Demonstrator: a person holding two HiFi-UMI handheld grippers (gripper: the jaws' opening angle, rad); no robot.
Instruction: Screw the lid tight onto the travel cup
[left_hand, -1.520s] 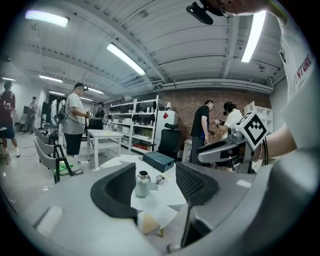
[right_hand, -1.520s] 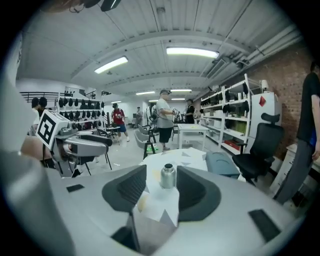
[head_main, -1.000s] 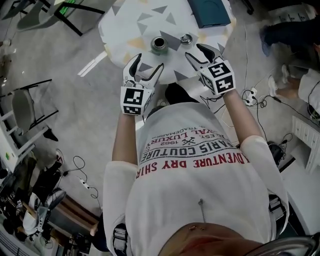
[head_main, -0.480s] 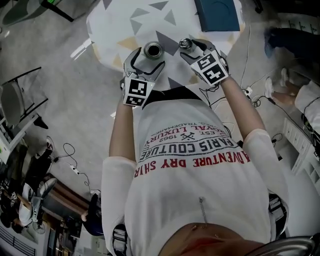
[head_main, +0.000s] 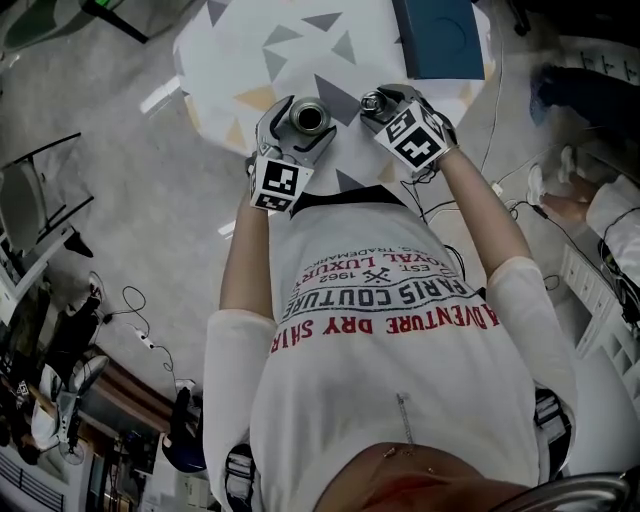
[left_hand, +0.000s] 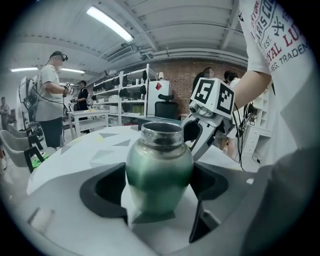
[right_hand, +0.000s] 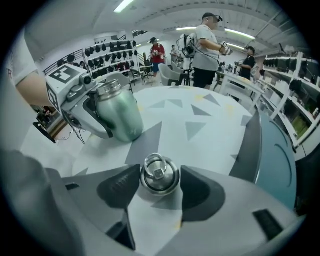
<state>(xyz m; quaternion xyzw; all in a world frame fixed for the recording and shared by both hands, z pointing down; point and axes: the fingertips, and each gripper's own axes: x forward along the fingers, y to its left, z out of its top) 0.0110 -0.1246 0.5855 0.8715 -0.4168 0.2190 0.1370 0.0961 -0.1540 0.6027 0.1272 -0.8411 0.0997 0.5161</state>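
The travel cup (left_hand: 159, 165) is standing upright on the tabletop (right_hand: 200, 132) with its mouth uncovered, between the jaws of the left claw (left_hand: 160, 192). Those jaws are opening; they are flanking the cup's belly and are not visibly pressing on it. The lid (right_hand: 159, 175) is lying flat on the tabletop just beside the cup, between the jaws of the right claw (right_hand: 160, 187). These jaws are standing apart, with the pads close on either side and not clamping it.

The cup is showing a matte green, rounded body that is narrowing to a bare steel neck. It is likely rigid and fairly weighty, and its smooth coat is likely to slip under a twist. Hold it across the widest part of the body, leaving the neck free.

The lid is a small round steel cap carrying a ring on top, probably light and stiff. Grip it across its rim and keep it level, so that the threads are not crossing.
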